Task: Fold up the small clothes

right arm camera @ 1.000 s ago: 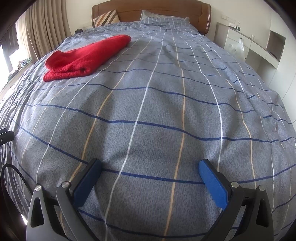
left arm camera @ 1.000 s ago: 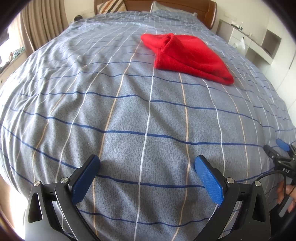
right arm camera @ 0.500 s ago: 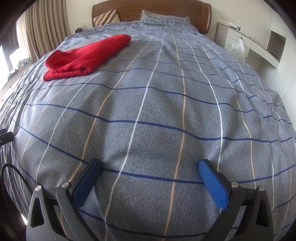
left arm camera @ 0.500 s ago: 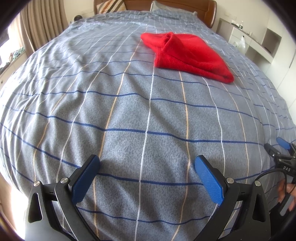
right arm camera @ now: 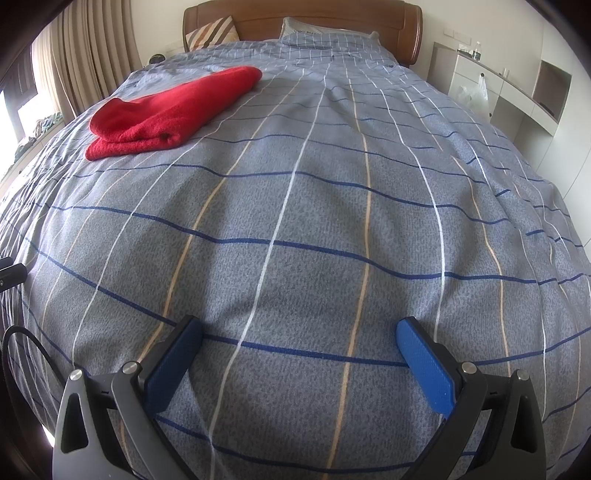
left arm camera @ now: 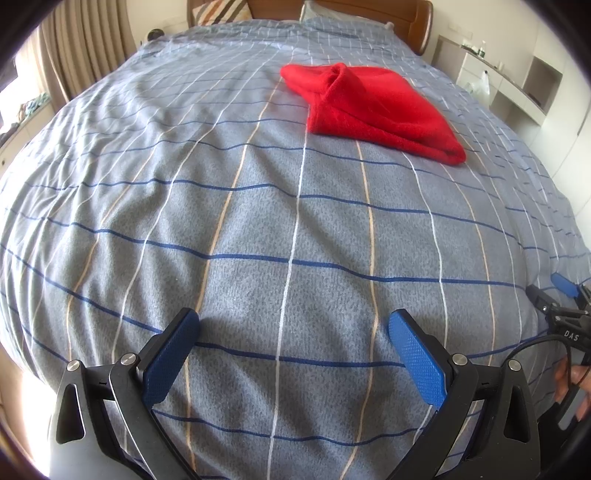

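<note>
The left gripper, black-framed with blue textured pads, is held low over the near end of the bed, its jaws spread wide with nothing between them. Only the grey quilted bedcover, crossed by navy, white and tan lines, is seen under the fingers. Further up the cover and a little to the right in the left wrist view, the red fleecy garment is seen lying loosely bunched, with a raised fold near its top edge and a tapering end pointed toward the right side of the bed. It is well apart from both tools.

At the right edge of that same view, the right gripper is caught side-on, with a black cable looped below it and part of the person's hand wrapped round the handle.

In the right wrist view, the right gripper is held just as low and level, aimed up the bed toward the brown wooden headboard. Its jaws are likewise parted wide and empty. From here the red garment is seen far off to the upper left, resting flat on the bedcover.
</note>
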Tool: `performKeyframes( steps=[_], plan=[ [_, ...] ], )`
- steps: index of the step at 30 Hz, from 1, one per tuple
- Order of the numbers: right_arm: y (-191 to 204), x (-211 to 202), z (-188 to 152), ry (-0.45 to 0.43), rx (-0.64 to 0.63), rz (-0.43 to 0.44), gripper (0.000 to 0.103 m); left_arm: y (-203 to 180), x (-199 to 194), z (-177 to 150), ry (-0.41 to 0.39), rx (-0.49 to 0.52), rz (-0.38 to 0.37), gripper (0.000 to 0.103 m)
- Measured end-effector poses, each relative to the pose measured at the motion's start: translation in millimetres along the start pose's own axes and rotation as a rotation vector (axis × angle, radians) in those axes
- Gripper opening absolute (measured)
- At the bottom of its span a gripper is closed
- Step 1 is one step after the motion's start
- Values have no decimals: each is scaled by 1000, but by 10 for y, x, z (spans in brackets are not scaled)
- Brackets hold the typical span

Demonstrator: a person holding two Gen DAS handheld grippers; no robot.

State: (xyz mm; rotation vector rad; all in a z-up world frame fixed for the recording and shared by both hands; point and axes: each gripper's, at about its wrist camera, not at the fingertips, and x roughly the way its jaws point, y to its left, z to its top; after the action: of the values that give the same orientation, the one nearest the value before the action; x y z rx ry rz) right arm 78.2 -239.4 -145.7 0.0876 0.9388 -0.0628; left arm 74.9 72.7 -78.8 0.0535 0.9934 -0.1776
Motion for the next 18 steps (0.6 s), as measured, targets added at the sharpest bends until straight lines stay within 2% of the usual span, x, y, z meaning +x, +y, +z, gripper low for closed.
performKeyframes(
  steps=[4,8,13,18],
  plan=[
    [-5,10,5,6,-1,-1,103,-8,-8,83,-3,27,10,102],
    [-1,9,10,12,-1,-3,103,3,-91,231,-40,52,18,102],
    [1,9,31,23,0,-4,103,50,-142,402,-67,52,8,103],
    [2,6,29,22,-1,-5,103,102,-81,444,-55,33,-1,103]
  ],
)
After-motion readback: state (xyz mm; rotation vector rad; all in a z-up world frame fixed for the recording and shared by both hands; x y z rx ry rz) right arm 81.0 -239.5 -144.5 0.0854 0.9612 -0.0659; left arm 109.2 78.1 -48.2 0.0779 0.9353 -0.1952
